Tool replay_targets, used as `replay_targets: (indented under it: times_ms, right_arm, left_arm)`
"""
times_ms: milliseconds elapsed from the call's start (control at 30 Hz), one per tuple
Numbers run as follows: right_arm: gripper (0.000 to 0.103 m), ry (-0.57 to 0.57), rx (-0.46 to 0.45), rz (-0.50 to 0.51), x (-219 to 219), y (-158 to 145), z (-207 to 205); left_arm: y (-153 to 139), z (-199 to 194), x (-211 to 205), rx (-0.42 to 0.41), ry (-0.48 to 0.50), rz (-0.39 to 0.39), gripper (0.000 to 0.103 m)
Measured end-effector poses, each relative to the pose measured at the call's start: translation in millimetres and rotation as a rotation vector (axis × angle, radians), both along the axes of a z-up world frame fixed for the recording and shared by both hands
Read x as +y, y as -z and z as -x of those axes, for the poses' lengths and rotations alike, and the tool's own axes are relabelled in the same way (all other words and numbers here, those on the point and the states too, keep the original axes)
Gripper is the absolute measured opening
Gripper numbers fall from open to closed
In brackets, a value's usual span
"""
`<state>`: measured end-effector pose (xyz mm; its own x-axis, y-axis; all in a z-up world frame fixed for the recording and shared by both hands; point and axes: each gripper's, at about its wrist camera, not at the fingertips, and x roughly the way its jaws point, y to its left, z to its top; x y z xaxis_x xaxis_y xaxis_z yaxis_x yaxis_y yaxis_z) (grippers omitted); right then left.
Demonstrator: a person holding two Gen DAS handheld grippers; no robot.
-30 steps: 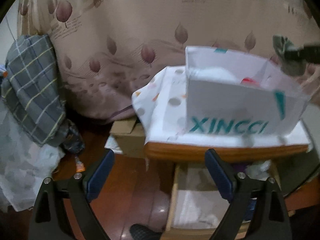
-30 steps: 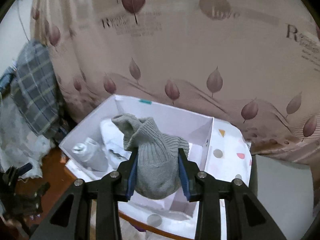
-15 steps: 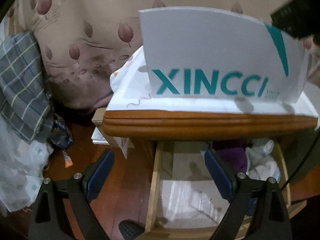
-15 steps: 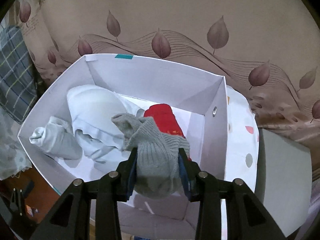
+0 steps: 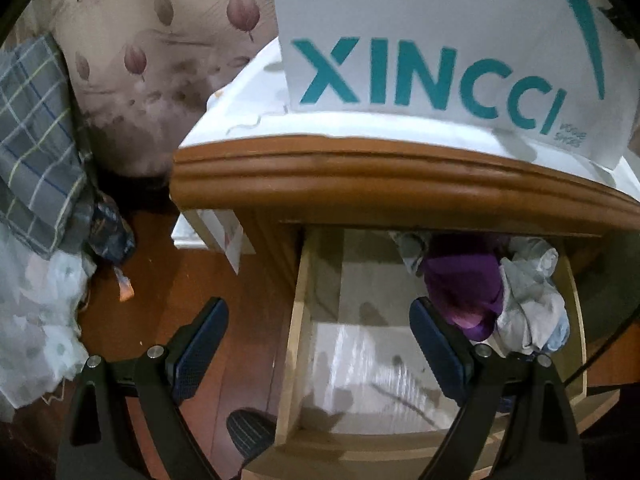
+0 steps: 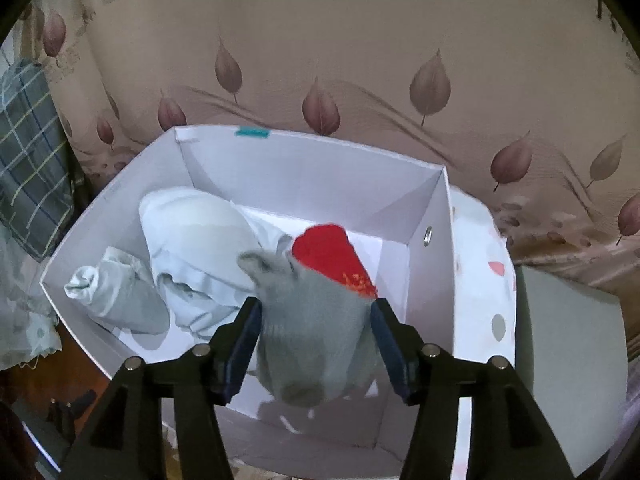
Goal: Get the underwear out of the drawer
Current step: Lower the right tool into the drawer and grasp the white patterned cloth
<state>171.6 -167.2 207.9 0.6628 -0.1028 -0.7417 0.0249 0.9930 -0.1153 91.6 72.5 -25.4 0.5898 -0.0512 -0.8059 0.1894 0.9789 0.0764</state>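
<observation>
Grey ribbed knit underwear (image 6: 308,332) hangs blurred between the opening jaws of the right gripper (image 6: 316,344) over the white cardboard box (image 6: 432,280). Purple folded fabric (image 5: 464,284) lies in the open wooden drawer (image 5: 298,320) below the empty, wide-spread left gripper (image 5: 320,344).

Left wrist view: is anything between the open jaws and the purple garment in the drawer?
Nothing visible. The left gripper hangs open over the pulled-out drawer; the purple garment lies uncovered at the back right, beside pale clothing, partly under the wooden tabletop edge.
</observation>
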Motion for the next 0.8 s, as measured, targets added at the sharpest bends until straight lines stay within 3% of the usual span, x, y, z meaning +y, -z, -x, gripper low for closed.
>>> replay_targets:
  times_ms: [200,367,533,667,800]
  right_arm:
    - [0.061,-0.075,-0.112,0.040,6,-36,50]
    - [0.075,-0.190,-0.136,0.087,3,-35,124]
    - [0.075,-0.301,0.045,0.174,1,35,165]
    - [0.075,-0.394,0.214,0.248,6,114,167]
    - [0.075,-0.482,0.286,0.352,18,174,162]
  left_arm:
    - [1,2,-2,-0.012,-0.007,-0.032,0.091]
    - [1,2,-4,-0.009,-0.005,-0.038,0.091]
    - [2,1,-2,0.004,-0.011,-0.029,0.091]
    - [5,-1,-1,0.016,-0.017,-0.033,0.091]
    - [9,-4,1,0.040,-0.025,-0.023,0.091]
